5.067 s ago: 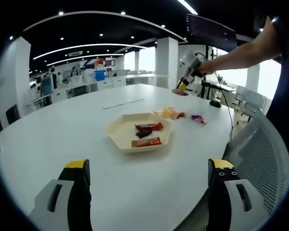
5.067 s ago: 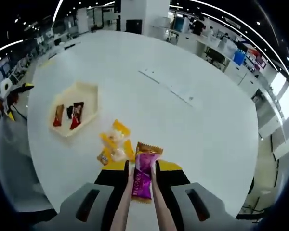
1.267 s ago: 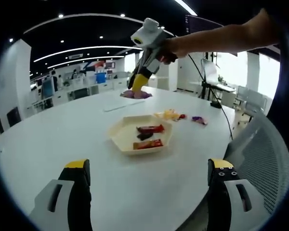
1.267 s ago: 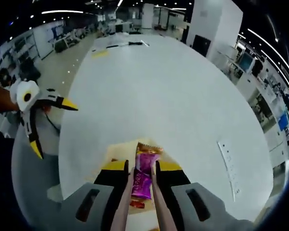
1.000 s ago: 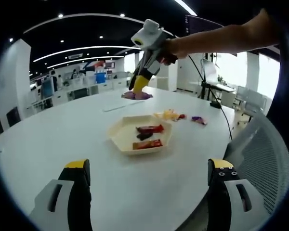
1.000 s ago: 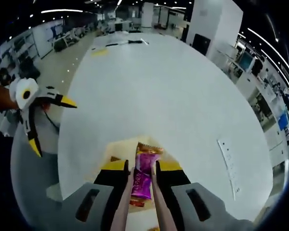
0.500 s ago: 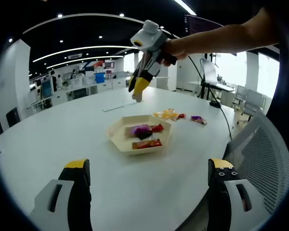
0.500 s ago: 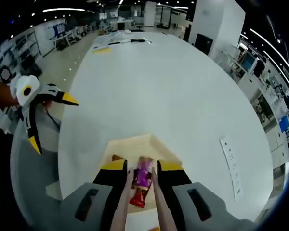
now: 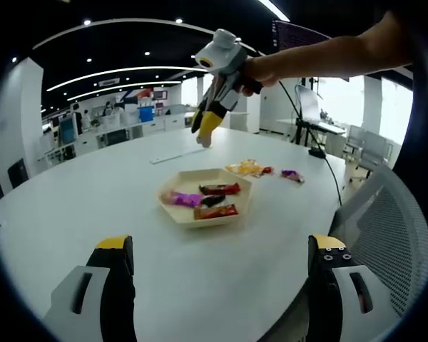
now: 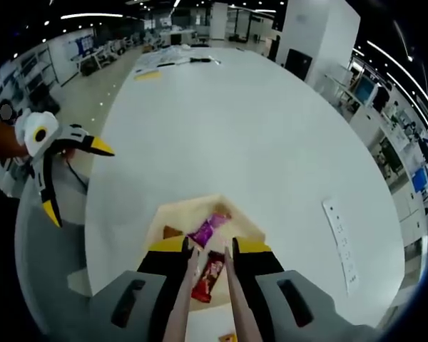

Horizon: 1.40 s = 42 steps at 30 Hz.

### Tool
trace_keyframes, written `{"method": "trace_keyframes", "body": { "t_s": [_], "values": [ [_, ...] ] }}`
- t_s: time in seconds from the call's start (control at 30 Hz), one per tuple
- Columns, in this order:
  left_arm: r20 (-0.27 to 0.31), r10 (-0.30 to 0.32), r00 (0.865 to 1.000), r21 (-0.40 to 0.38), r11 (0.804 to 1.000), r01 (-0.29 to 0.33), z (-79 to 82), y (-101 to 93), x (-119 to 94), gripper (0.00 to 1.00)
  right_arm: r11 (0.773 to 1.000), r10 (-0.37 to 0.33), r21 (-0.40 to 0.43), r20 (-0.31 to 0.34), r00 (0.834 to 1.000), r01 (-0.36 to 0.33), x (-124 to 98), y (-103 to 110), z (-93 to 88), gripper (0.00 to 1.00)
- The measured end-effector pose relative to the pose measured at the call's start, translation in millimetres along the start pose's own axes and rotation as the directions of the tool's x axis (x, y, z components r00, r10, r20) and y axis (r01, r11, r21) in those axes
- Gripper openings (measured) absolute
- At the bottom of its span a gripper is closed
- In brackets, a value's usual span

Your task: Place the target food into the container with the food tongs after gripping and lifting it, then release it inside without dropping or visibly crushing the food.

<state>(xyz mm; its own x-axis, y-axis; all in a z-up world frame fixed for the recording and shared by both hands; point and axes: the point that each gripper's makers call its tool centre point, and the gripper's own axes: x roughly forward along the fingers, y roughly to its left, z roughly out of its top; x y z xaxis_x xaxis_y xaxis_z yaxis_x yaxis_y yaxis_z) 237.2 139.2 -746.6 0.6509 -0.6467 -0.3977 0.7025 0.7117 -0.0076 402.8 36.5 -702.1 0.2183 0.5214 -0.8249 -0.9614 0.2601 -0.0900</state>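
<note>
A cream hexagonal tray [image 9: 172,209] sits mid-table and holds a purple packet [image 9: 181,199], two red packets and a dark one. In the right gripper view the purple packet [image 10: 205,229] lies loose in the tray [image 10: 172,216], just beyond the tips of the food tongs [image 10: 190,251]. My right gripper [image 10: 210,246] is shut on the tongs, whose prongs stand apart over a red packet [image 10: 208,274]. In the left gripper view it [image 9: 205,132] hangs above the tray. My left gripper [image 9: 221,246] stands wide open near the table's edge, holding nothing.
Loose yellow packets [image 9: 247,168] and a small purple one [image 9: 290,174] lie on the white table [image 9: 93,185] beyond the tray. A white strip [image 9: 174,154] lies farther back. A mesh chair [image 9: 389,228] stands at the right. My left gripper [image 10: 77,183] shows at the table's edge.
The tongs have let go of the purple packet; it dropped into the tray and now lies flat on its left side. The right gripper stays above the tray. The left gripper has not moved.
</note>
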Motion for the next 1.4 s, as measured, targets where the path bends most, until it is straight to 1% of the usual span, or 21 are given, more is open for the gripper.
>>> {"method": "trace_keyframes", "body": {
  "t_s": [0.23,0.5,0.7,0.9,1.0,1.07,1.17,1.4],
  "values": [
    [0.004,0.001,1.0,-0.002,1.0,-0.001,0.5,0.1,-0.4,0.99,1.0,-0.008,0.013,-0.003,1.0,0.008,-2.6,-2.1,-6.5,0.24],
    [0.008,0.002,1.0,-0.003,1.0,-0.002,1.0,0.3,0.0,0.99,0.999,-0.035,0.03,-0.019,0.999,0.035,-9.7,-9.7,-21.2,0.24],
    [0.008,0.002,1.0,-0.002,1.0,-0.002,0.9,0.3,-0.1,0.99,0.997,-0.052,0.061,-0.023,0.998,0.054,-18.5,-18.4,-37.0,0.24],
    [0.008,0.003,1.0,-0.004,1.0,-0.003,1.1,0.3,-0.2,0.99,0.994,-0.064,0.082,-0.035,0.997,0.067,-25.3,-22.7,-55.9,0.25],
    [0.009,0.005,1.0,-0.005,1.0,-0.005,1.7,0.3,-0.5,0.99,0.989,-0.074,0.122,-0.037,0.997,0.078,-30.9,-26.2,-67.2,0.25],
    [0.011,0.006,1.0,-0.006,1.0,-0.006,1.7,0.7,-0.4,0.99,0.987,-0.084,0.13,-0.051,0.995,0.09,-34.5,-27.9,-79.5,0.25],
    [0.012,0.005,1.0,-0.006,1.0,-0.005,1.9,0.9,-0.1,0.99,0.984,-0.092,0.146,-0.064,0.994,0.1,-39.0,-30.3,-93.2,0.25],
    [0.013,0.005,1.0,-0.007,1.0,-0.005,1.8,1.2,-0.2,0.99,0.97,-0.117,0.204,-0.071,0.991,0.13,-51.8,-36.5,-122.6,0.25]
  ]
}}
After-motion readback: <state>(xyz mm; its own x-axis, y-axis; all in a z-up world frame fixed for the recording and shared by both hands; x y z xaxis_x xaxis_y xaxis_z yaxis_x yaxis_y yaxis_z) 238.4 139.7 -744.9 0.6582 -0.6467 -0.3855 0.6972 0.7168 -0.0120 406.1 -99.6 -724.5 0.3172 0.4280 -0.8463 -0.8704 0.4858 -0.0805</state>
